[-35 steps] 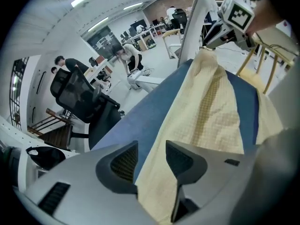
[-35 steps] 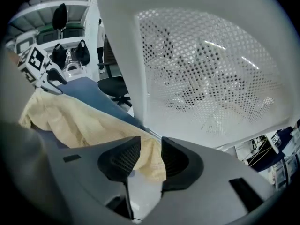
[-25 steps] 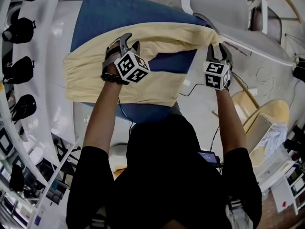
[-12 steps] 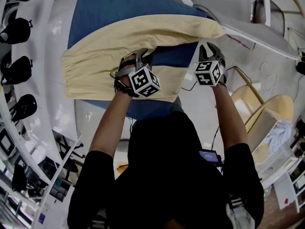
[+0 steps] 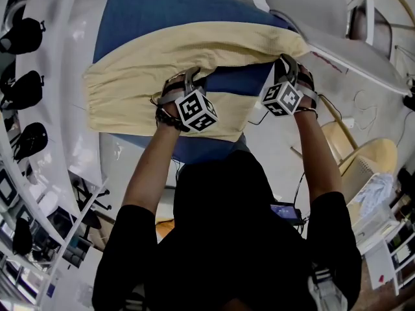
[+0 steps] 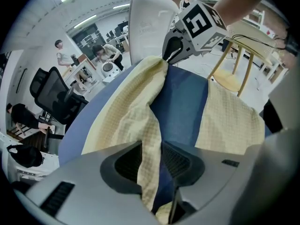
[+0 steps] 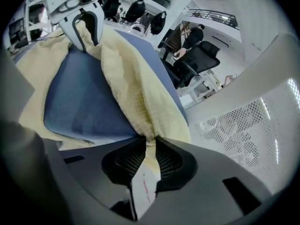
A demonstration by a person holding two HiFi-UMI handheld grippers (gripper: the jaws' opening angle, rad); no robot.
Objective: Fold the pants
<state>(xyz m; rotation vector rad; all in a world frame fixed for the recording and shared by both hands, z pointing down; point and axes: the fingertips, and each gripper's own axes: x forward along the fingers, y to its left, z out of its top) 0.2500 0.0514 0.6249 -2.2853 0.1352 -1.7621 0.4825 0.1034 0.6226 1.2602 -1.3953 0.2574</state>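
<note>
Clamped on the yellow pants (image 5: pixel 149 57) with 2 grippers, left gripper (image 5: pixel 188 76) near the crotch after easing slightly wider, right gripper (image 5: pixel 288 63) at the hem after closing tighter, both along 1 leg's edge running left-right across the blue pad (image 5: pixel 168 11) beyond, waist farther left.
</note>
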